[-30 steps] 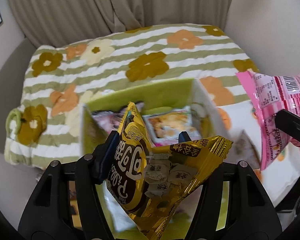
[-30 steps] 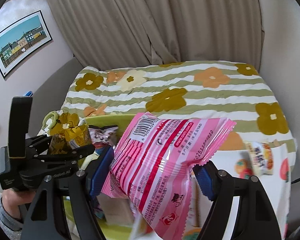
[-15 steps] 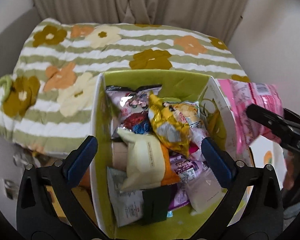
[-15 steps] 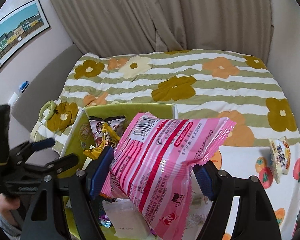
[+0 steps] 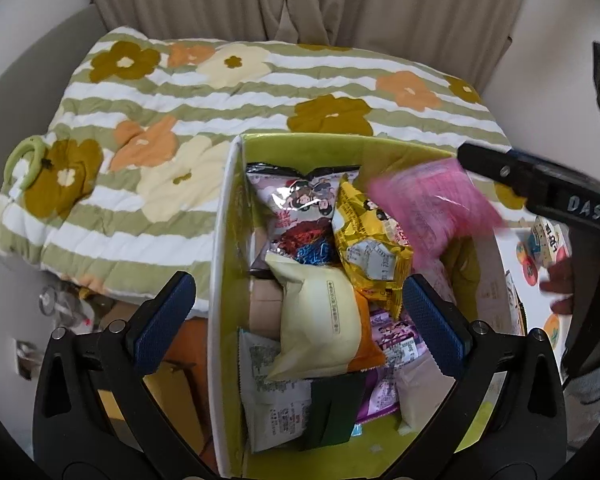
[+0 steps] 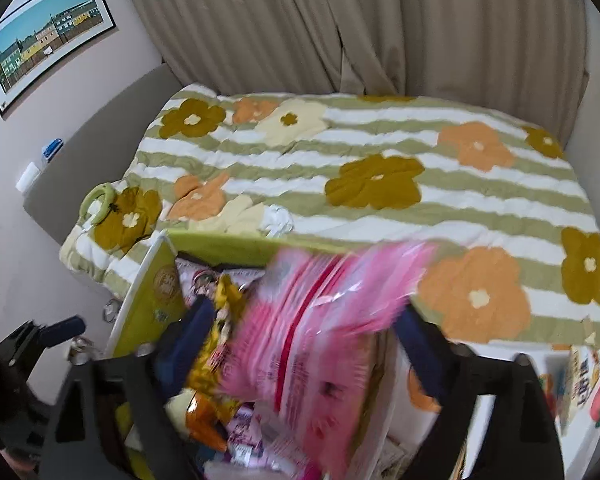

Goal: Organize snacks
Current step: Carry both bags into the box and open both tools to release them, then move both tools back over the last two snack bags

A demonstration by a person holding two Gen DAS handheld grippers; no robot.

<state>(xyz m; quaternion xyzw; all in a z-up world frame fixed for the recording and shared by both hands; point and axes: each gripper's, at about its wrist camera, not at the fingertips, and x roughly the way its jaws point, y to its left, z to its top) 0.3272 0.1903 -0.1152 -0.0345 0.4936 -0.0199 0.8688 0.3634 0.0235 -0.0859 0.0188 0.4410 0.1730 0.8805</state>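
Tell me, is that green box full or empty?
Nearly full: the green box holds many snack packets, including a gold packet.

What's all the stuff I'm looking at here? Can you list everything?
box: one, lime green inside, on the bed's near edge.
pink bag: one, blurred, over the box's right side between the right gripper's fingers.
yellow packet: one, gold-yellow, lying on the pile inside the box.
cream pouch: one, pale cream, middle of the box.
other snack packets: several, mixed colours, inside the box.
small carton: one, white with print, right of the box.
quilt: one, green-white stripes with flowers, on the bed.
picture: one, framed, on the left wall.
left hand-held gripper: open, holding nothing, above the box.
right hand-held gripper: grip unclear through blur.
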